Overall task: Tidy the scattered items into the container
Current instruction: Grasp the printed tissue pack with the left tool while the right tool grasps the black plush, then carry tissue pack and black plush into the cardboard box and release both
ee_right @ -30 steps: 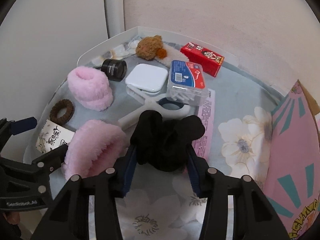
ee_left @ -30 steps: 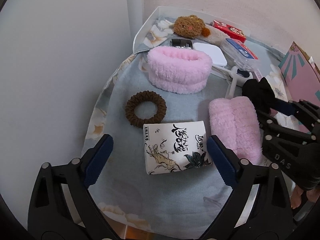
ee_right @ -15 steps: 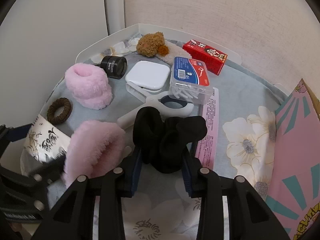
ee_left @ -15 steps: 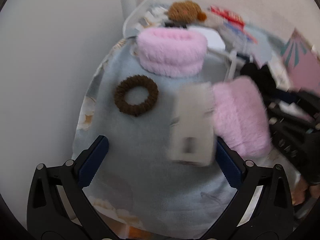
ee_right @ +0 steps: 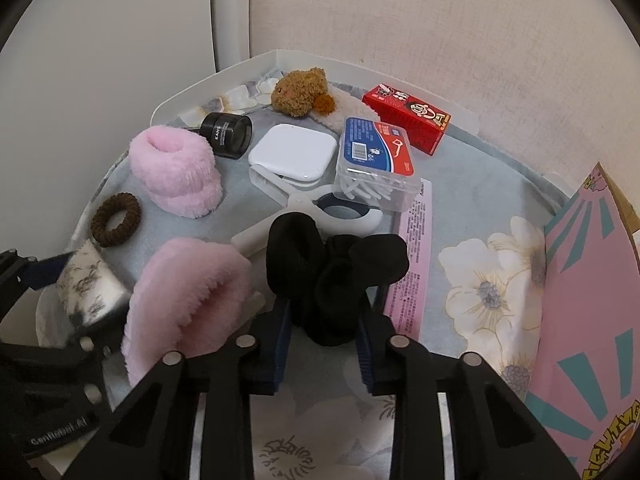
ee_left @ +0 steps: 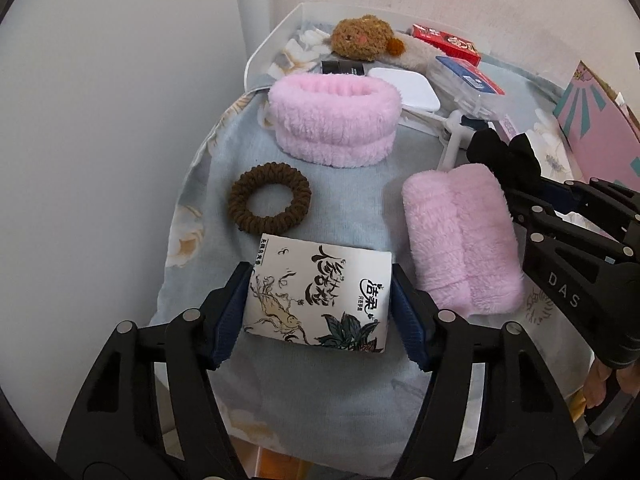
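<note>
My left gripper (ee_left: 320,304) is shut on a white tissue pack (ee_left: 318,298) with black ink drawings, held just above the grey-blue floral cloth (ee_left: 352,200); the pack also shows in the right wrist view (ee_right: 86,284). My right gripper (ee_right: 322,332) is shut on a black scrunchie (ee_right: 332,268), which also shows in the left wrist view (ee_left: 506,160). The pink box (ee_right: 592,320) with teal rays stands at the right. A brown hair tie (ee_left: 270,203) and two pink fluffy bands (ee_left: 334,118) (ee_left: 460,236) lie on the cloth.
At the back lie a brown plush (ee_right: 300,92), a black jar (ee_right: 228,134), a white compact (ee_right: 294,156), a clear swab box (ee_right: 376,160), a red carton (ee_right: 406,116), a white clip (ee_right: 320,210) and a pink leaflet (ee_right: 412,256). A white tray rim (ee_right: 360,66) borders the cloth; walls stand close behind.
My left gripper has closed from wide open onto the tissue pack, which tipped and shifted in between. My right gripper keeps hold of the black scrunchie and has lifted slightly.
</note>
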Action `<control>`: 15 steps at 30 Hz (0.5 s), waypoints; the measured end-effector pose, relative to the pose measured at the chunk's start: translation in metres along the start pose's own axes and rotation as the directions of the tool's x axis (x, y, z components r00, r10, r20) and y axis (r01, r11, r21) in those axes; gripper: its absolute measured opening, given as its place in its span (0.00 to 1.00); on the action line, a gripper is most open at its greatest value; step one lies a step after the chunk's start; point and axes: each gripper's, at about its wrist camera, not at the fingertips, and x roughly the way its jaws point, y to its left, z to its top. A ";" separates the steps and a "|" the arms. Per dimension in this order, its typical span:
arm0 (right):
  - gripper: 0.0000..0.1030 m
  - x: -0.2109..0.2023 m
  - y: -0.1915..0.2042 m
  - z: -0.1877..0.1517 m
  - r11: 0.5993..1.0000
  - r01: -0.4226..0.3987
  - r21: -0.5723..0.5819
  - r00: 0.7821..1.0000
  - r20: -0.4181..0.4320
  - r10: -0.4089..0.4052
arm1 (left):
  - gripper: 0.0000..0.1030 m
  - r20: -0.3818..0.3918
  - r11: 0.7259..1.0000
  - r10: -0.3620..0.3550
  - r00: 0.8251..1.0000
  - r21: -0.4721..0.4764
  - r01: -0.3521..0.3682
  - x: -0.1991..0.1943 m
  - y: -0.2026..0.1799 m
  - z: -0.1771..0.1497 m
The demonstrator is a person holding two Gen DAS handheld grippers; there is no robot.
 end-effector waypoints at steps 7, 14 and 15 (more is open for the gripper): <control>0.18 -0.009 -0.004 0.005 1.000 -0.009 -0.015 1.000 0.011 0.010 | 0.61 0.011 0.999 -0.030 0.999 -0.017 0.030 -0.005 0.004 0.000; 0.17 -0.013 -0.005 0.006 1.000 -0.003 -0.019 1.000 0.020 0.003 | 0.61 0.029 0.999 -0.039 0.999 -0.009 0.039 -0.013 0.005 0.003; 0.17 -0.013 -0.005 0.006 1.000 -0.003 -0.018 1.000 0.019 0.003 | 0.61 0.029 0.999 -0.042 0.999 -0.009 0.043 -0.014 0.005 0.004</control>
